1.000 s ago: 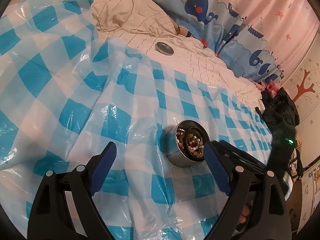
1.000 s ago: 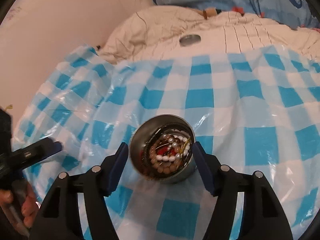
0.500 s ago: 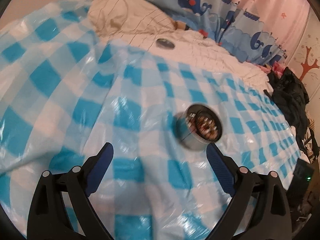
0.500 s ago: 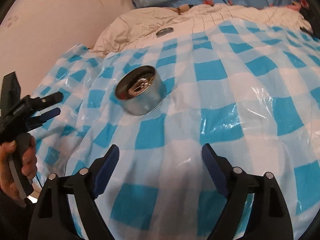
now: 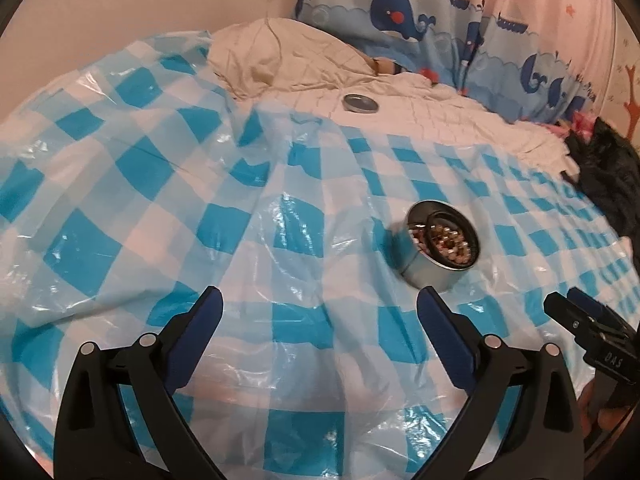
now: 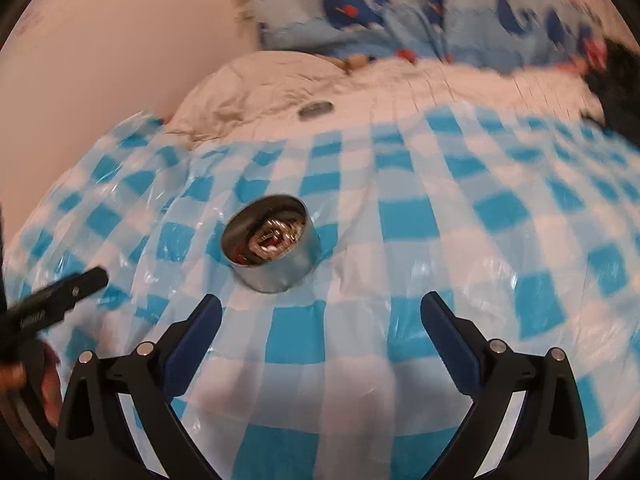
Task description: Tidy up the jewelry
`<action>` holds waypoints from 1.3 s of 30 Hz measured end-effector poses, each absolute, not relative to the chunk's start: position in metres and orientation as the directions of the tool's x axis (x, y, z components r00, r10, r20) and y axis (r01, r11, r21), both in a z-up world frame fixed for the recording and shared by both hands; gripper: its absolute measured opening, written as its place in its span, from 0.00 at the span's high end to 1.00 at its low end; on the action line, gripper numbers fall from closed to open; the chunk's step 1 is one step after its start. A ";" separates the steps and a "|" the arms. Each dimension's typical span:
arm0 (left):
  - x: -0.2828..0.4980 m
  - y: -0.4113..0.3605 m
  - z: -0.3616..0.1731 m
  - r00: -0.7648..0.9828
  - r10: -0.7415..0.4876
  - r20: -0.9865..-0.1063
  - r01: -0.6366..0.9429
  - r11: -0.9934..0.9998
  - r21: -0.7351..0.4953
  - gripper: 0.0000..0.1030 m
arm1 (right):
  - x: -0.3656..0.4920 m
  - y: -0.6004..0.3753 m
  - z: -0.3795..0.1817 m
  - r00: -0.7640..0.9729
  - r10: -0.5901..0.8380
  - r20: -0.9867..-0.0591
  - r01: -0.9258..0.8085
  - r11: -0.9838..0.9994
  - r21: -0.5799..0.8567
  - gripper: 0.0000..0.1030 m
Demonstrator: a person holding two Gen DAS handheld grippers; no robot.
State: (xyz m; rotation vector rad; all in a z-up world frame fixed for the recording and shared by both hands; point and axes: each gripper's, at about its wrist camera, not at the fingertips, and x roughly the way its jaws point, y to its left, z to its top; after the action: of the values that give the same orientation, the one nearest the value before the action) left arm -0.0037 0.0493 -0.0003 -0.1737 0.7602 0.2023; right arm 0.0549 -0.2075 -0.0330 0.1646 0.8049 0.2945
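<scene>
A round metal tin (image 5: pixel 436 248) (image 6: pixel 272 248) full of beaded jewelry stands tilted on the blue-and-white checked plastic sheet (image 5: pixel 160 200). Its flat metal lid (image 5: pixel 360 103) (image 6: pixel 316 110) lies farther back on the beige bedding. My left gripper (image 5: pixel 319 300) hangs over the sheet, near and left of the tin; its jaws are opening with nothing between them. My right gripper (image 6: pixel 321 302) is near and right of the tin, its jaws also opening and empty. Each gripper's tip shows at the edge of the other's view, right gripper (image 5: pixel 580 320) and left gripper (image 6: pixel 60 296).
Crumpled beige bedding (image 5: pixel 280 60) lies at the back, under a whale-print curtain (image 5: pixel 400 12). A dark garment (image 5: pixel 608 172) sits at the right edge of the bed. The plastic sheet is wrinkled and shiny. A pale wall (image 6: pixel 100 60) bounds the left.
My right gripper's jaws, which flanked the tin, have spread and drawn back; the tin now stands free, ahead and to their left. My left gripper swung left and opened a little more.
</scene>
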 end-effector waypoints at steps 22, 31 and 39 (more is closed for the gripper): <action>0.006 0.029 -0.004 0.673 0.152 -0.724 -0.207 0.978 0.013 0.08 | 0.056 -0.193 -0.049 0.643 0.275 -0.715 -0.187 0.962 0.202 0.07; 0.004 0.022 -0.002 0.675 0.138 -0.725 -0.189 0.982 0.011 0.08 | 0.049 -0.188 -0.040 0.666 0.262 -0.698 -0.205 0.964 0.166 0.07; -0.002 0.014 0.002 0.680 0.108 -0.725 -0.174 0.985 -0.017 0.08 | 0.037 -0.192 -0.027 0.683 0.246 -0.688 -0.223 0.967 0.125 0.07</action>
State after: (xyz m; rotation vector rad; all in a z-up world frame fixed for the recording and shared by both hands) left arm -0.0016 0.0137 0.0021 -0.0866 0.8074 0.1585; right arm 0.0373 -0.1920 -0.0272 0.0319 0.7754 0.2628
